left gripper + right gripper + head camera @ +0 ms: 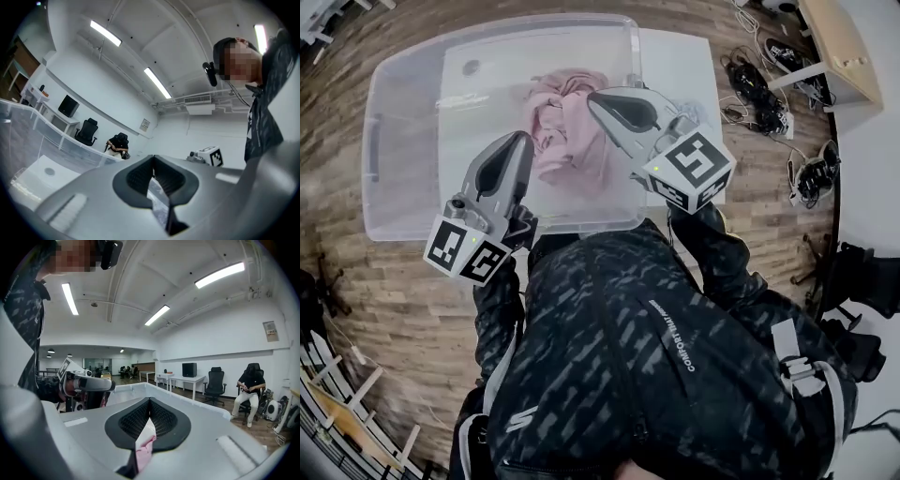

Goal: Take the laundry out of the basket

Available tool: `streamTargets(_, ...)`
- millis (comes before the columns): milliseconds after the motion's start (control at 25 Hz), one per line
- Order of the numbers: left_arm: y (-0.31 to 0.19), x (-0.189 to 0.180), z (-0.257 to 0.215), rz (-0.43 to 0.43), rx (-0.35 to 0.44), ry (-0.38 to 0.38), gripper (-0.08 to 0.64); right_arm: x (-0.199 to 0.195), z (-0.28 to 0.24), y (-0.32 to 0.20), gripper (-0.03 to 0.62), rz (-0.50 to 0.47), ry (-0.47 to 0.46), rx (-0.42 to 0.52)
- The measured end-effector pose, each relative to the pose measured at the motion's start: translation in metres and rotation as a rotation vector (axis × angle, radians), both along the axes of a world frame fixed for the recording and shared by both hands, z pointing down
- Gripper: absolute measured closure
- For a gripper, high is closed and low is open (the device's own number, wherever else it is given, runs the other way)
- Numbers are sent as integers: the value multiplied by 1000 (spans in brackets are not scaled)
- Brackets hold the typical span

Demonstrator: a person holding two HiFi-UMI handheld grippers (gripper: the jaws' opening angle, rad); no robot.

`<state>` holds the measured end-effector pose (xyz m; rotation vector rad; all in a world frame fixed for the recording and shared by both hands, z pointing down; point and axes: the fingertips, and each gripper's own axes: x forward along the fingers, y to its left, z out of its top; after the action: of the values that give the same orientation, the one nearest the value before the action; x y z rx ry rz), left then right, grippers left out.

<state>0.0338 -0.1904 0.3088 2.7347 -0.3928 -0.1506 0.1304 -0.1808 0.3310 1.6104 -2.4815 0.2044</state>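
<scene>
- Right now the right tongs (596, 97) are shut on a fold of the pink garment (570, 141), in the upper middle of the head view. The right gripper view shows a tab of pink squeezed between the jaws.
- The rest of the garment sits bunched below and to the left of those tongs, inside the clear basket (394, 84) and towards its right half. I'd say it was pinched at a top fold so the bulk can trail free as it is raised, rather than being dragged along the bottom.
- The left tongs (523, 141) are closed too, and their own view shows no pink between the jaws. They sit just beside the garment's left edge, over the basket's near wall. My guess is they wait there for a second hold if the cloth sags, while keeping out of the way of the lift.
- The basket has no lid and stands on a white desk (675, 66). That is probably why both tongs come in over the rim.
- No other laundry shows in the basket. The garment is not yet clear of it, so the job looks only partly done.
- One risk is that a thin pinch of soft cloth slips under the garment's own weight.
</scene>
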Motion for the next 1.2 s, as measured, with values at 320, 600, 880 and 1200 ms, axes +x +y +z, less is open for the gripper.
streamTargets(320, -29, -47, 3, 102, -30, 46, 551, -59, 3, -35, 567, 66, 39, -74)
streamTargets(600, -52, -69, -3, 143, -25, 83, 551, -83, 16, -52, 551, 118, 57, -106)
streamTargets(880, -71, -68, -14, 142, 1, 89, 551, -63, 53, -65, 512, 181, 131, -214)
streamTargets(1200, -105, -73, 4, 69, -3, 51, 551, -38, 144, -86, 356, 203, 152, -450)
